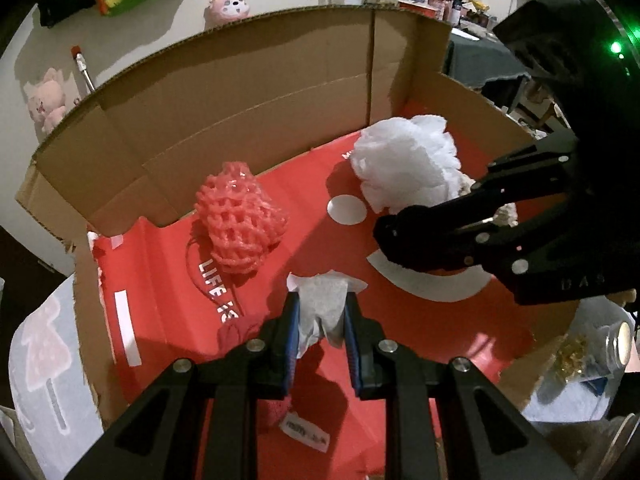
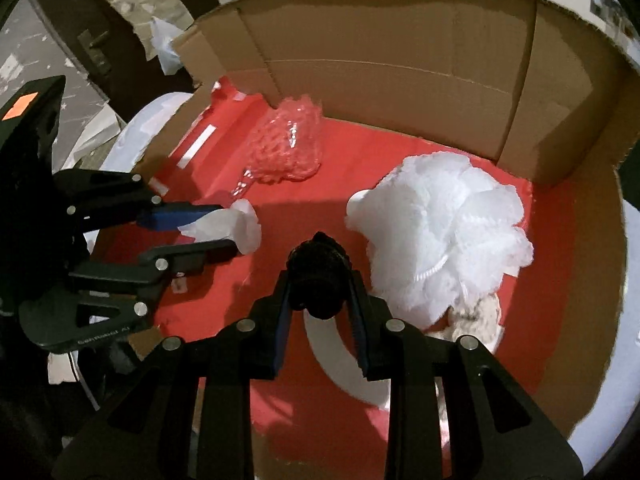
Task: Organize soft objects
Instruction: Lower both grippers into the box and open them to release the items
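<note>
I've got the left gripper (image 1: 322,320) clamped on a crumpled white tissue (image 1: 324,304) and the right gripper (image 2: 318,280) pinching a black fuzzy ball (image 2: 318,276), both tilted over the red-floored cardboard box (image 2: 400,40), centre frame, where the white mesh pouf (image 2: 444,240) and pink foam net (image 1: 240,220) already sit, so these join them.
</note>
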A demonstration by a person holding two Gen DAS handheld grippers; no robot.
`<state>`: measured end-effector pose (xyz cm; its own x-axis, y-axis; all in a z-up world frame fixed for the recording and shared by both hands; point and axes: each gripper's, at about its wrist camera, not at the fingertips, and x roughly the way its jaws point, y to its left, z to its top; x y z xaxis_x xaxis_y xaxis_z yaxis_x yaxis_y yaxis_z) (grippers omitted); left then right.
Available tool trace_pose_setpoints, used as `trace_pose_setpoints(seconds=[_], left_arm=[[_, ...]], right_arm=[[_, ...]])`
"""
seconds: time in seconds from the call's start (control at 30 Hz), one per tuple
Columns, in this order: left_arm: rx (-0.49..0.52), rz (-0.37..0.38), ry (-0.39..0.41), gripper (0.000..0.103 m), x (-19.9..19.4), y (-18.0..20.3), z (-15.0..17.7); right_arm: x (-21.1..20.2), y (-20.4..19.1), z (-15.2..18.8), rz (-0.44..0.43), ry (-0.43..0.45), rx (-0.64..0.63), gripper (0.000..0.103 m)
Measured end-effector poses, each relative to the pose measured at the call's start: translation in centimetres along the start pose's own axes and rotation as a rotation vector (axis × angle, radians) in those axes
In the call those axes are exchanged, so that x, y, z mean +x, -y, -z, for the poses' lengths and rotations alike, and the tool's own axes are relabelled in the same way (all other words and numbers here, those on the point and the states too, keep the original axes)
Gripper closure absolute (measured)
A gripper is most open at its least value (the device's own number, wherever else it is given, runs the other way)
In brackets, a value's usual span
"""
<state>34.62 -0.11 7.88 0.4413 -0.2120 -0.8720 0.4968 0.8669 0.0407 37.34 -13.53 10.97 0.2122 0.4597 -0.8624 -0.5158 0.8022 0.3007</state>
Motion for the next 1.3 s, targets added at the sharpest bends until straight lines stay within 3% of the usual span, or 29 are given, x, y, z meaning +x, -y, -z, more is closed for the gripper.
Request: trace_pose_setpoints(seconds=[0.5, 1.1, 1.2, 1.27, 1.3], left_arm=[[0.016, -0.027, -0.048, 0.081, 2.1, 0.1, -0.7], [0.023, -0.037, -0.048, 0.067, 2.7, 0.5, -0.5], [0.028, -0.039, -0.047, 0.066, 2.5, 0.7, -0.4], [0.032, -0.042, -0.043, 0.064, 2.3, 0.9, -0.4], [0.034, -0.042, -0.040, 0.062, 2.1, 1.0, -0.4]], right_arm=[[1.5, 0.4, -0.3, 0.084, -0.040, -0.035, 0.077], [2.1, 0.2, -0.5, 0.093, -0.040, -0.043, 0.075], [2.1, 0.0, -0.4, 0.102, -0.039, -0.052, 0.069], [2.0, -0.1, -0.3, 0.104, -0.033, -0.054, 0.046], [1.9, -0.1, -0.3, 0.106, -0.025, -0.057, 0.045]])
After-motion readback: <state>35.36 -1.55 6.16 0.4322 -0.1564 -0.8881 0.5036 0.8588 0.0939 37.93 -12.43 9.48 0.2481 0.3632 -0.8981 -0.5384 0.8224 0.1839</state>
